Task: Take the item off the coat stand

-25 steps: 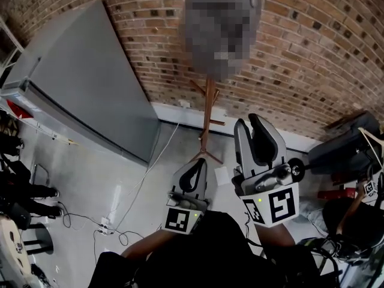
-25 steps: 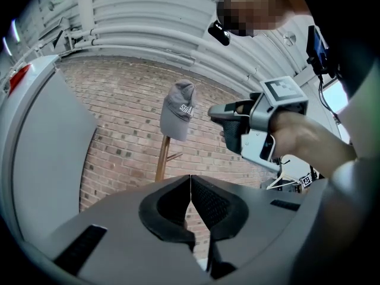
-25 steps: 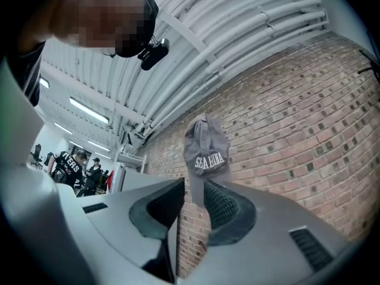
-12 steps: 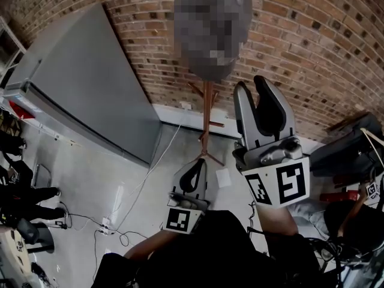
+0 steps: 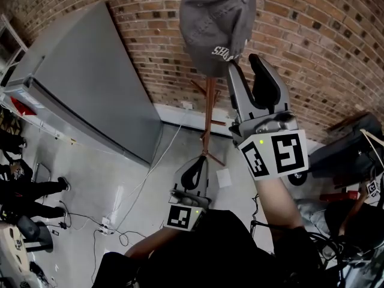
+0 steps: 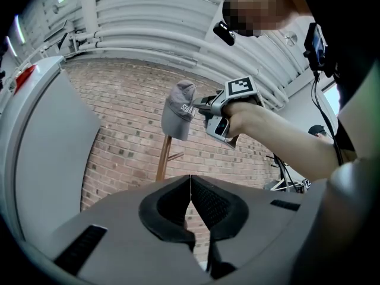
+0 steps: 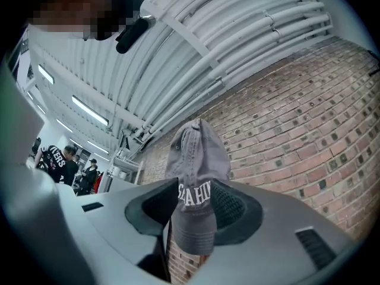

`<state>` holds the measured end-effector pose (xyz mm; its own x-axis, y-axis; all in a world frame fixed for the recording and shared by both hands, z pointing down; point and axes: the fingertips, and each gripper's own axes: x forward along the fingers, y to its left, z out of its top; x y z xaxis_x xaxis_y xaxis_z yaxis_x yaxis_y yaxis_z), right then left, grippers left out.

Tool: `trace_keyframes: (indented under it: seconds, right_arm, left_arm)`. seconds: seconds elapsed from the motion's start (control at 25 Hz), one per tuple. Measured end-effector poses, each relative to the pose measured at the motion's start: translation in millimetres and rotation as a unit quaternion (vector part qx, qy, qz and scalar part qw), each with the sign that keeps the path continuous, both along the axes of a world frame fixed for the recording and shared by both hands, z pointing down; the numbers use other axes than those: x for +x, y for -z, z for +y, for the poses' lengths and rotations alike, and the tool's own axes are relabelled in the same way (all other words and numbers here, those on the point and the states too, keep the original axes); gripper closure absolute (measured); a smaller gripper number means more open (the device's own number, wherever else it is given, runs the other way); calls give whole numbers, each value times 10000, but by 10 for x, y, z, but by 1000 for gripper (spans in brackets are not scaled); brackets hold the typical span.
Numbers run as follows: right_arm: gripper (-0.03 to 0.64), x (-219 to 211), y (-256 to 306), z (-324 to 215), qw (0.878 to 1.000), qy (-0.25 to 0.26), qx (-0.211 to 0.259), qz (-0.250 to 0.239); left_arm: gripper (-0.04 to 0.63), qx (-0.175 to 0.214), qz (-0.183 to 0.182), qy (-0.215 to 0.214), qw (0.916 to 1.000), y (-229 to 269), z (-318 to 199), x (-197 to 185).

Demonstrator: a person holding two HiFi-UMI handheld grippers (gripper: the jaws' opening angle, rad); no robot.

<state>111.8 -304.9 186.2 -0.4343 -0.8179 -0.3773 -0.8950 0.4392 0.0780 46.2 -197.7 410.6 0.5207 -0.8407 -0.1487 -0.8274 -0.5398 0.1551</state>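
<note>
In the head view, the grey cap (image 5: 217, 26) hangs on top of the wooden coat stand (image 5: 208, 116), against the brick wall (image 5: 324, 47). The right hand-held gripper (image 5: 243, 63) is raised, with its tips at the cap's brim. The left hand-held gripper (image 5: 194, 168) sits low, well apart from the stand.

In the left gripper view, the left hand-held gripper (image 6: 190, 180) has its jaws pressed together with nothing between them – the cap (image 6: 178, 114) is far ahead.

In the right gripper view, the right hand-held gripper (image 7: 193, 203) has just been opening and its jaws are spread – the cap (image 7: 196, 153) shows between them, and the pads are not pressing on it.
</note>
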Motion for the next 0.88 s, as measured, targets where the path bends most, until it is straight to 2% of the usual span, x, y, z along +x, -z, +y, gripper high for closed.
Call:
trace_keyframes:
  seconds: [0.72, 0.88]
  right_arm:
    - [465, -73, 101, -198, 9996, -155, 149, -168]
    - [530, -71, 132, -196, 9994, -139, 248, -186]
  left_arm:
    - [578, 162, 46, 73, 9998, 66, 13, -129]
    - [578, 202, 80, 59, 9997, 89, -4, -135]
